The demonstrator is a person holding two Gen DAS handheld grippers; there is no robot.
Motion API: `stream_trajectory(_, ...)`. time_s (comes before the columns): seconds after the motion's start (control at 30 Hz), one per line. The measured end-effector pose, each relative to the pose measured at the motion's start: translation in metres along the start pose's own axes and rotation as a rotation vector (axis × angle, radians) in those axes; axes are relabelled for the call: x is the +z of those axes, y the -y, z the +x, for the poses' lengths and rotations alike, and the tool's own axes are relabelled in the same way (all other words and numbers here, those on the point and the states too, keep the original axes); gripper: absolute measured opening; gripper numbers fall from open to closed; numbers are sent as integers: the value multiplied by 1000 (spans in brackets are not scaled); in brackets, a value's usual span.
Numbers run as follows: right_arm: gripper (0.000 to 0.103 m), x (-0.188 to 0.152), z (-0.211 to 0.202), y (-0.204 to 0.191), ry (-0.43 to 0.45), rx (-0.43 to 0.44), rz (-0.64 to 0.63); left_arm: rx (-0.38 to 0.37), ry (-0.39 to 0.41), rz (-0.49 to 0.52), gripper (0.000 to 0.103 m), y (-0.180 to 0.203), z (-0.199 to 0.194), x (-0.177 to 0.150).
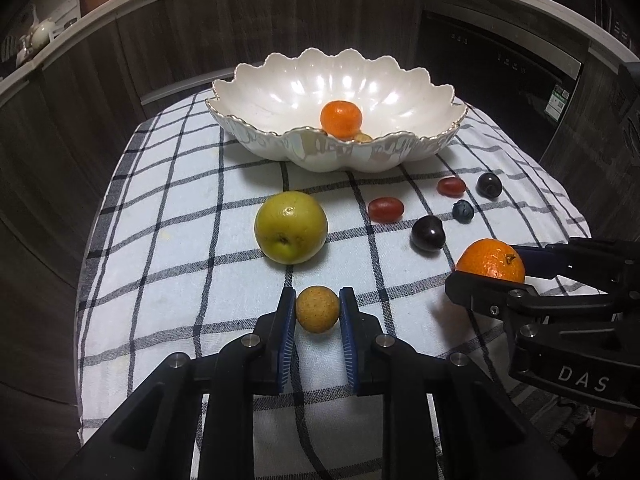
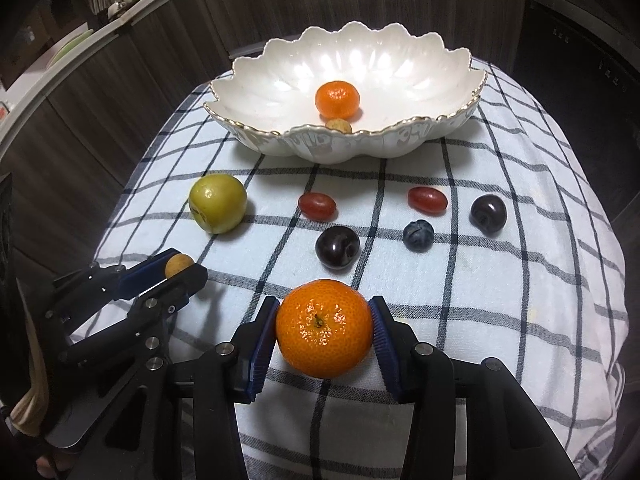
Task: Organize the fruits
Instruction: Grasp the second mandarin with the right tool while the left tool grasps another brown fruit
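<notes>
- Two grips at once — my left gripper (image 1: 317, 312) is clamped on a small tan fruit (image 1: 317, 309), my right gripper (image 2: 325, 330) on a tangerine (image 2: 324, 328), both low over the checked cloth (image 2: 480, 300).
- I see one tangerine and a tan fruit in the white bowl (image 2: 400, 136) already.
- Left on the cloth — a green apple (image 2: 217, 203), two red grapes, two dark plums, a blueberry (image 2: 418, 234).

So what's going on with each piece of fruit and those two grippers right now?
Left gripper: shut on the small speckled tan fruit.
Right gripper: shut on the large orange mandarin.
White scalloped gold-rimmed bowl: holds a smaller mandarin and another tan fruit.
Yellow-green apple, two red grape tomatoes, two dark plums, blueberry: loose on the checked cloth.
</notes>
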State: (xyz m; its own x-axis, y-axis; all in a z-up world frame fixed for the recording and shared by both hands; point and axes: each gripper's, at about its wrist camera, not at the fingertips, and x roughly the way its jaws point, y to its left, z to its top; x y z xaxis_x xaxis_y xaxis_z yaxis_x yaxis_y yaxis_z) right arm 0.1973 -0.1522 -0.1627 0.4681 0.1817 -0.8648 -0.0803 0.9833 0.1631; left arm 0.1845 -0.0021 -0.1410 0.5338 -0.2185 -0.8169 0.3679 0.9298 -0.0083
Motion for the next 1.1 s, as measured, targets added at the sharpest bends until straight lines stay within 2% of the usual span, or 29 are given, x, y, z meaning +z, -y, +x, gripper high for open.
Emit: stream_trajectory(1.1,47,24,-36,14,123,-16,16,27,48,-13,22,12,-24,38)
